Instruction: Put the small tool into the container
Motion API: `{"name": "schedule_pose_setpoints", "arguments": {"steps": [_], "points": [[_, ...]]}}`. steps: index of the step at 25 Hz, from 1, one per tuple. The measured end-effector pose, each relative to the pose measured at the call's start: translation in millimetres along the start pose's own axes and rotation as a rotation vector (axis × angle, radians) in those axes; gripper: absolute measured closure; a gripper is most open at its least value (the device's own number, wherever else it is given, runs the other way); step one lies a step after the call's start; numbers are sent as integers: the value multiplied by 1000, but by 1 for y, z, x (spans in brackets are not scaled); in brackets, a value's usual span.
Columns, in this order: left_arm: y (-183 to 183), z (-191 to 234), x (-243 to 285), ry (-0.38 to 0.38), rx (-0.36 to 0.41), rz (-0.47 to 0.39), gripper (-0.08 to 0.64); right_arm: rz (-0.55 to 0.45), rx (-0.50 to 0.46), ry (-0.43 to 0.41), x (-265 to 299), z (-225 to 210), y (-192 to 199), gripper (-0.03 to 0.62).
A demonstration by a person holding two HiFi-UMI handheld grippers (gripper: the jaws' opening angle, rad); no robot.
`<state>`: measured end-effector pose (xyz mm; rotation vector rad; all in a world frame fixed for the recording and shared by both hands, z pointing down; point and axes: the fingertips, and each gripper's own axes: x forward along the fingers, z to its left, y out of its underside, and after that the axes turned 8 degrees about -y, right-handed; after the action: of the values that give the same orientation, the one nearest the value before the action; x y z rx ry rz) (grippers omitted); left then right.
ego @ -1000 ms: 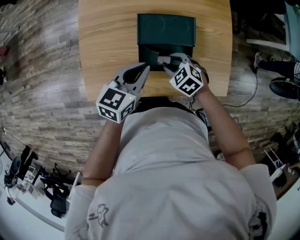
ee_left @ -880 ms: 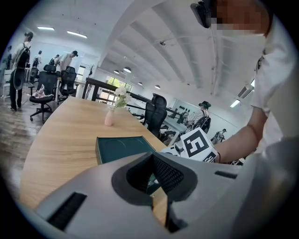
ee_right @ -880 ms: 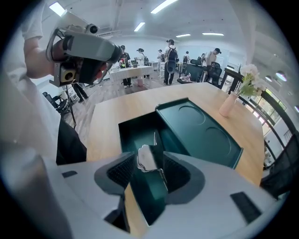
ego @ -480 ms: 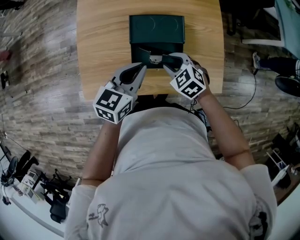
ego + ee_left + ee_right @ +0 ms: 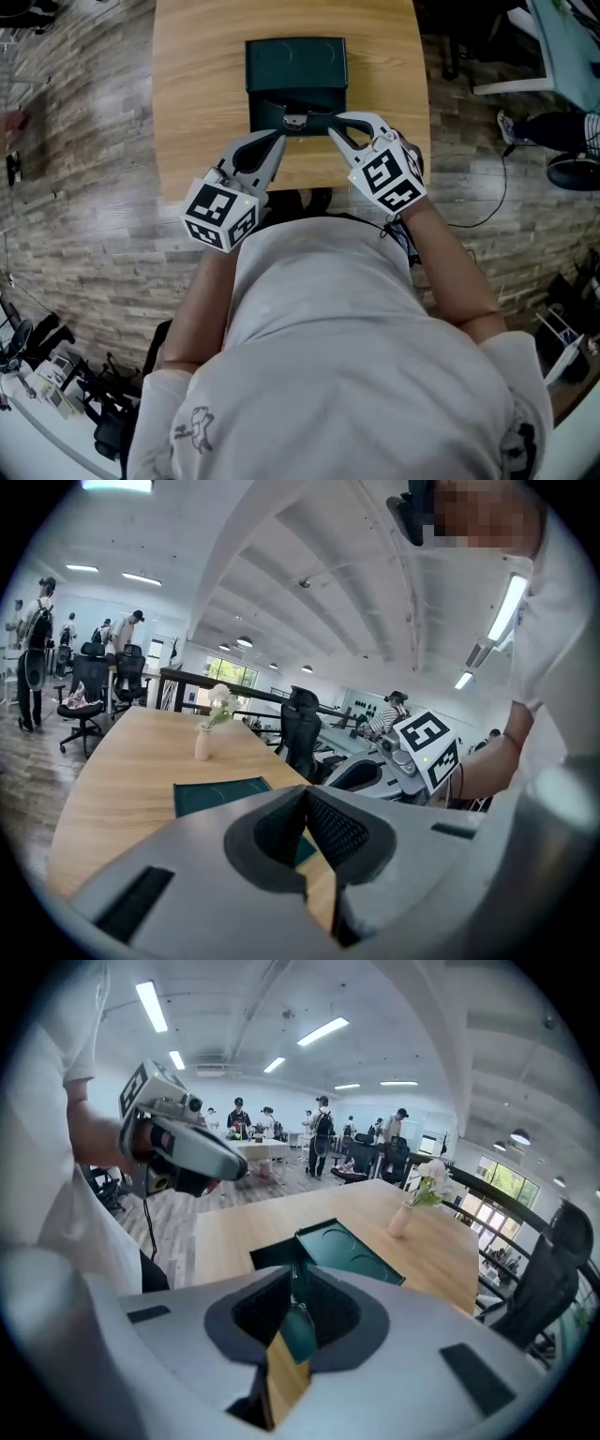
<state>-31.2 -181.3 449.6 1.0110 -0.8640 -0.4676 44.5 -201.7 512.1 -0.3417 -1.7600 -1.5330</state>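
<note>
Right gripper (image 5: 330,122): its two fingers are closing on the small tool (image 5: 294,119). This is a thin, shiny bit of metal, and it sits right between them.
Left gripper (image 5: 279,137): its fingers are pressed together and hold nothing. It hangs just beside the near edge of the green box (image 5: 295,61).
Small tool: it is at the near end of the green box, over the dark part closest to the person. I cannot tell if it rests on something or hangs free.
Green box: it sits on the wooden table (image 5: 197,94). Its far half is flat and has two round marks on it.
Step now: getting a good hold on the tool, I think.
How to do it well: squeeze slowly and get the tool in the middle of the pads, not at the very tips. A thin metal thing can slip or spin (like a wet spoon). Keep the gripper steady until the hold feels firm.
Next bit: take the tool over the open part of the box, go low, then let go gently so it does not bounce out.
Helper hand: the left gripper could press on the box edge so the box does not slide.
</note>
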Motion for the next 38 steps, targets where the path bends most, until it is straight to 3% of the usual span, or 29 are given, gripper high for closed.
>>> {"name": "schedule_pose_setpoints", "arguments": {"steps": [8, 20, 38], "points": [[-24, -28, -27, -4, 37, -77, 554, -205, 67, 58, -67, 7, -35, 575], [-67, -62, -70, -24, 102, -197, 554, -394, 4, 115, -129, 28, -70, 586], [-83, -58, -116, -108, 117, -252, 554, -507, 39, 103, -164, 49, -89, 586]]}}
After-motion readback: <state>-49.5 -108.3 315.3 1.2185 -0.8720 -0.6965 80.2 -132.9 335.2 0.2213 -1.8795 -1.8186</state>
